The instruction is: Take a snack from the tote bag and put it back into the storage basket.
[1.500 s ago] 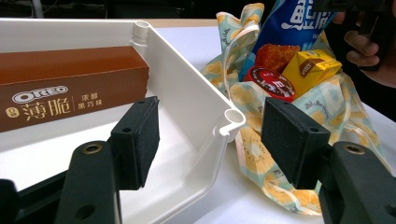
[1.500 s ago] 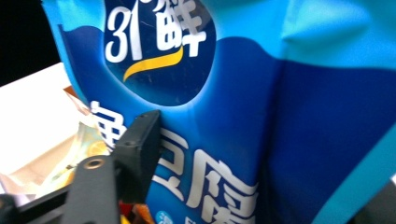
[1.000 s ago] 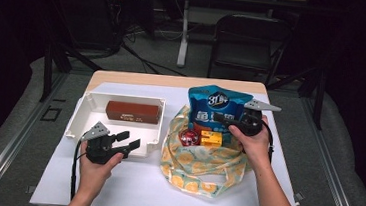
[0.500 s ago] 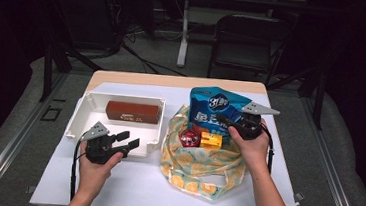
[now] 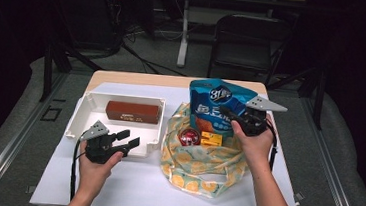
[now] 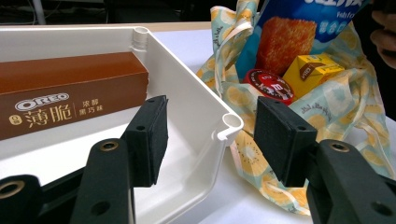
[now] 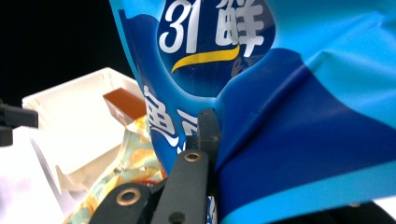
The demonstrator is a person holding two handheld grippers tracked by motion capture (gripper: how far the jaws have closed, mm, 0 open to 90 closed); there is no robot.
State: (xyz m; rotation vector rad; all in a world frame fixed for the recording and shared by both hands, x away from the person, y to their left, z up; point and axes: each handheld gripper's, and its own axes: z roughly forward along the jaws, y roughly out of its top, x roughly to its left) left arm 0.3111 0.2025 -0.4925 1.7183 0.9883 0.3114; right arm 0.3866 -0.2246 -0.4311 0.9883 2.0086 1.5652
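Two grippers are working in the high view. Lower left, we are holding the left gripper [image 5: 130,138] with jaws spread, nothing between them, hovering at the near right corner of the white tray [image 5: 79,115]. Lower middle, the yellow patterned cloth bag [image 5: 200,170] is lying open on the table. Farther up, at centre, a red round tin [image 5: 188,137] and a small yellow box [image 5: 211,138] are sitting in the bag. Right of centre, the right gripper [image 5: 234,115] is pinching the blue snack bag [image 5: 214,98], which is standing upright above the cloth bag. Upper left, a brown Oreo box [image 5: 133,111] is already lying in the tray. We are judging the unpacking partly done: one item transferred, snack bag in hand, tin and yellow box remaining.
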